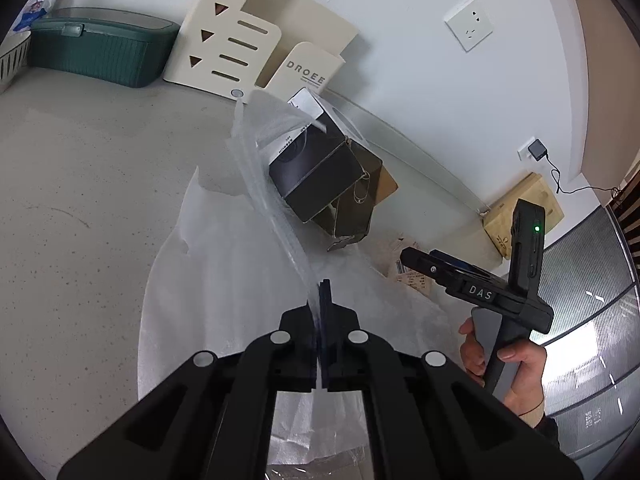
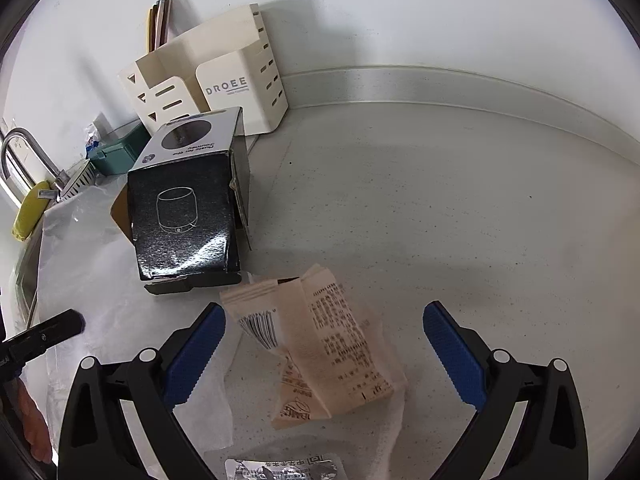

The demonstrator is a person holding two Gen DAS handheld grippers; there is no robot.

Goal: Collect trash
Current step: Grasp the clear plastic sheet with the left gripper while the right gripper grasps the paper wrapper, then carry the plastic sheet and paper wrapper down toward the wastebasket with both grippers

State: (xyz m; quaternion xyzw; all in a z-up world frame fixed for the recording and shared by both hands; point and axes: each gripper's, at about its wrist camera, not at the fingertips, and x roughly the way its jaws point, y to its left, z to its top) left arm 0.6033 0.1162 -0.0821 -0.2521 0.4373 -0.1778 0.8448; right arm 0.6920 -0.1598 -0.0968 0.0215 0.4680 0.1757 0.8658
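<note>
Plastic film [image 1: 296, 240] was pinched in my left gripper [image 1: 323, 292], while my right gripper [image 2: 324, 344] gaped over the receipt [image 2: 340, 344]; box [image 2: 184, 216] remained uncollected.

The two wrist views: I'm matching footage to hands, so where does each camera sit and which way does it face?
Left wrist: behind the shut left gripper, angled down at the clear plastic bag it pinches; the person's right hand shows.
Right wrist: behind the open right gripper, angled down at crumpled beige paper receipts.
Shared: black cardboard speaker box, cream slotted desk organiser.
</note>
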